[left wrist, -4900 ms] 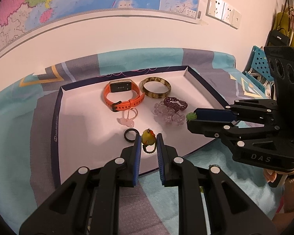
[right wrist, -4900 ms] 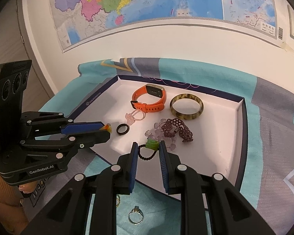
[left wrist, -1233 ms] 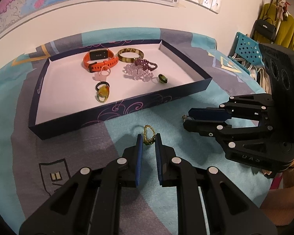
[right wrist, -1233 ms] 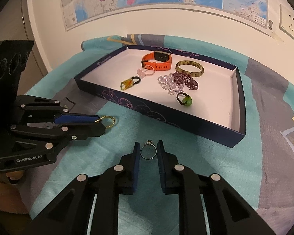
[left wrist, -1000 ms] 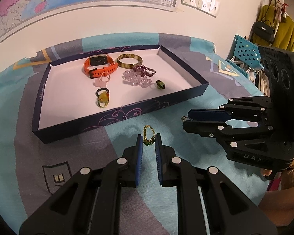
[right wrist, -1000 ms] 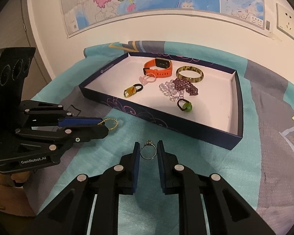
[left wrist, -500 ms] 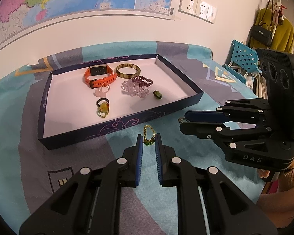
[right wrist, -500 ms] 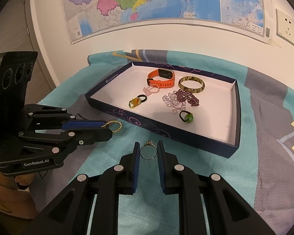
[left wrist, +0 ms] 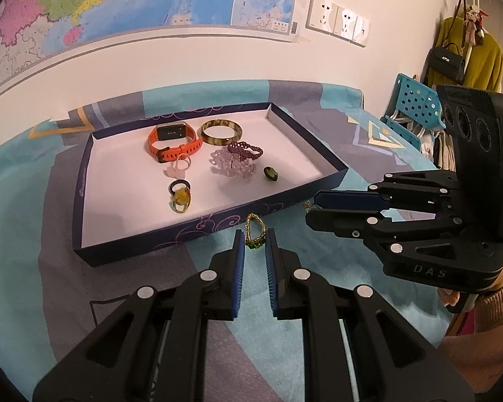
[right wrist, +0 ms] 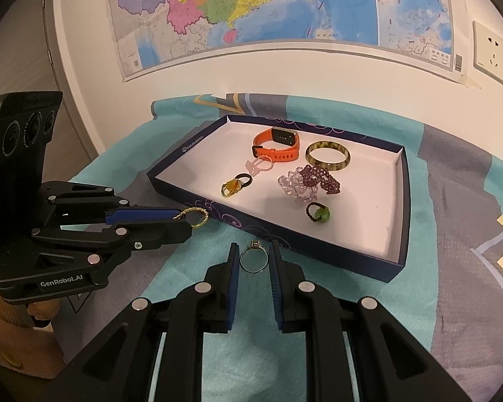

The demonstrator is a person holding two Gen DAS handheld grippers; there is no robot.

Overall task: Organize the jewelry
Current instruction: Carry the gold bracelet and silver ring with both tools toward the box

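Observation:
My left gripper [left wrist: 255, 235] is shut on a gold beaded ring [left wrist: 250, 226] with a green stone, held just above the cloth in front of the tray [left wrist: 184, 234]. My right gripper [right wrist: 253, 250] is shut on a thin silver ring [right wrist: 255, 244], also short of the tray's front wall [right wrist: 335, 258]. The two grippers are side by side, left gripper [right wrist: 187, 221] to the left, right gripper [left wrist: 313, 206] to the right. The navy tray with a white floor holds an orange watch [left wrist: 174, 142], a bangle [left wrist: 214, 140], bead bracelets [left wrist: 244, 149] and several rings, among them a yellow-stone ring [left wrist: 180, 197] and a green-stone ring [left wrist: 271, 173].
A teal and grey cloth [left wrist: 33, 201] covers the table. A wall with a map [right wrist: 285, 6] and sockets [left wrist: 338, 25] stands behind the tray. A blue perforated rack [left wrist: 415, 104] and hanging clothes are at the right. A sleeve [left wrist: 486, 318] shows behind the right gripper.
About five seconds ago both grippers were over the tray with the yellow-stone and green-stone rings; those now lie in it. Over the last second both grippers, each holding its ring, have barely moved.

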